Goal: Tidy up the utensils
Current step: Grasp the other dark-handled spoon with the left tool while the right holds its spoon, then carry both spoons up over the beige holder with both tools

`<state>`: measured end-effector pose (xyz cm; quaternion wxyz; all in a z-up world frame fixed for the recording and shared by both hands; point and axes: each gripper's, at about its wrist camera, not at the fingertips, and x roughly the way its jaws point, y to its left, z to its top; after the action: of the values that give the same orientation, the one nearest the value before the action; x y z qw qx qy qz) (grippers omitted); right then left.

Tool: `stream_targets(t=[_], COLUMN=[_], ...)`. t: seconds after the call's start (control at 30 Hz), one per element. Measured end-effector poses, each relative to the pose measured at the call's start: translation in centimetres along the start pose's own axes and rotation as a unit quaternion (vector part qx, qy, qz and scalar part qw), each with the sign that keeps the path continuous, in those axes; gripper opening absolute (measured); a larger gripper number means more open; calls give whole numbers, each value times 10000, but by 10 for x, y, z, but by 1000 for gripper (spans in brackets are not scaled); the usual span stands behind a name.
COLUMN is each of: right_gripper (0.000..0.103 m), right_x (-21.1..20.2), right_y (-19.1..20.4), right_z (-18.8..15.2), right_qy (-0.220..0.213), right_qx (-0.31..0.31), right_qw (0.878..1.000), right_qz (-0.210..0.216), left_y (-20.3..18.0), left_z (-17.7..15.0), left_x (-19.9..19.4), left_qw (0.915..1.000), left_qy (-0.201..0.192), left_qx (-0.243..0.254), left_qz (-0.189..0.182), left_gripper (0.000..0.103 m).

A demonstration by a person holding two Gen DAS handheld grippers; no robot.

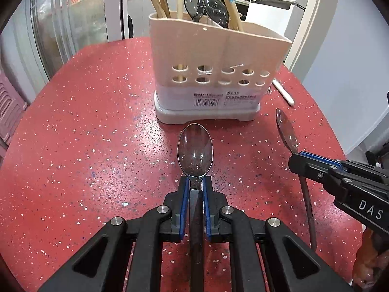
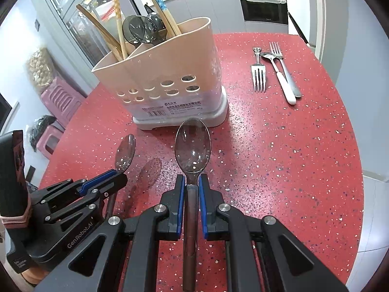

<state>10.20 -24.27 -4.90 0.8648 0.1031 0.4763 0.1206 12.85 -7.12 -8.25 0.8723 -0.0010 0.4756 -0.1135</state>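
My left gripper [image 1: 195, 182] is shut on the neck of a clear smoky plastic spoon [image 1: 195, 150], bowl pointing forward, just above the red table. My right gripper [image 2: 192, 180] is shut on a second clear spoon [image 2: 192, 146] the same way. Each gripper shows in the other's view: the right gripper [image 1: 299, 160] at the right edge with its spoon [image 1: 287, 131], the left gripper [image 2: 116, 175] at lower left with its spoon [image 2: 125, 153]. Just beyond both spoons stands the beige utensil holder [image 1: 214, 56] [image 2: 165, 73], holding chopsticks and dark spoons.
On the red speckled table [image 2: 291, 158], to the right of the holder, lie two metal forks [image 2: 259, 73] and a white-handled spoon [image 2: 279, 75]; its white handle [image 1: 283, 91] peeks out behind the holder. Pink stools [image 2: 60, 97] stand beyond the table's left edge.
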Motion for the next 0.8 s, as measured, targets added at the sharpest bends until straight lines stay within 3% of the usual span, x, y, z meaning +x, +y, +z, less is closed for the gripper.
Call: stream_targets(t=[0.47, 0.8], right_gripper=[12, 12], right_x=[-16, -39], right_y=[0, 11], right_z=[2, 21], right_qy=[-206, -587], right_qx=[-106, -263], right_qw=[9996, 9973], right_qz=[146, 360], left_y=[18, 32], left_z=[-3, 18], left_x=[-39, -68], left_qw=[9985, 9947], left_qy=[-517, -972], left_qx=[-142, -286], left_qz=[-128, -191], left_gripper=[35, 35])
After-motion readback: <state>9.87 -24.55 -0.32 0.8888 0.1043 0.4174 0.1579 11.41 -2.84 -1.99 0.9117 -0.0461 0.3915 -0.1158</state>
